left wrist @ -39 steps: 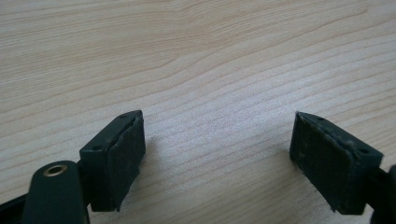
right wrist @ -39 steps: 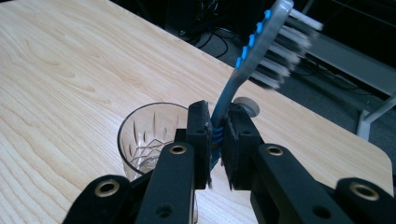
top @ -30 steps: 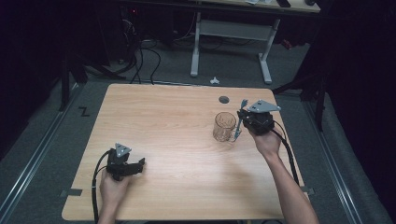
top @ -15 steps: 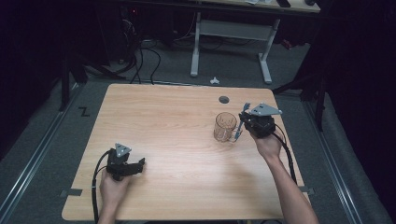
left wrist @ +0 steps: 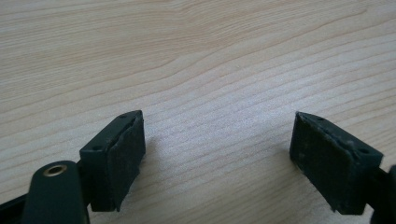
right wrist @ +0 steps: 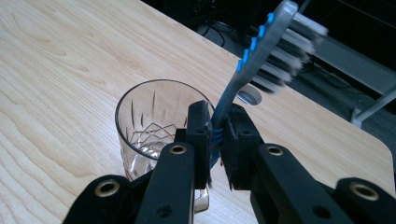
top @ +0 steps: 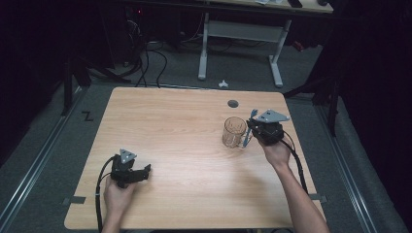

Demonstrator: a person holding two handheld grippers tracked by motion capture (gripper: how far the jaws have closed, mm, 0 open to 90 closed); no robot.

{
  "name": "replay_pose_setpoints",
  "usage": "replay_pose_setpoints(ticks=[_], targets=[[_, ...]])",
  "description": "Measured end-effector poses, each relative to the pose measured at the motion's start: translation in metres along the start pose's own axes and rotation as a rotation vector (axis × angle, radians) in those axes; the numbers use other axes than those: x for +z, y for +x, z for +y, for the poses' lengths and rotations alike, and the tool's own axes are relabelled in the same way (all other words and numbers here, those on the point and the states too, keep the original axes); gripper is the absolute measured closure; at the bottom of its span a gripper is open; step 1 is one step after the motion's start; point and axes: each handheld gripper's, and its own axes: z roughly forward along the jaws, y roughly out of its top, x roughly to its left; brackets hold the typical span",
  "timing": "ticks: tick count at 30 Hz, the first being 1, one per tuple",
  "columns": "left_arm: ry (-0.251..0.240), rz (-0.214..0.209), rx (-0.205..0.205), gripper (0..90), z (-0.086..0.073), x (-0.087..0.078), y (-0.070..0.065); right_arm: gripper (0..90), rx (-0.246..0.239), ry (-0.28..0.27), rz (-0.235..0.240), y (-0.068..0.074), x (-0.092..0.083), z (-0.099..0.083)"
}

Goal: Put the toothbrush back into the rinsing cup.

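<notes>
A pale wooden table (top: 184, 141) stands in a dark room with cables on the floor behind it. Near its right edge the right gripper (top: 250, 130) is clamped on a blue toothbrush (right wrist: 261, 51), bristle head up, with its lower end beside the rim of a cut-glass tumbler (top: 234, 132). Against a second ago, the gripper and brush sit a shade nearer the front edge; the tumbler has not shifted. By the front-left corner the left gripper (top: 145, 171) rests unmoved, jaws spread wide over bare wood.
</notes>
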Motion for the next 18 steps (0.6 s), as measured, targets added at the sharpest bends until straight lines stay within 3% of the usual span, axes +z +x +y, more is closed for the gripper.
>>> replay_pose_setpoints(ticks=[18], targets=[[0.0, 0.0, 0.0, 18.8, 0.0, 0.0, 0.0, 81.8, 0.007, 0.009, -0.001, 0.0029, 0.0056, -0.0105]])
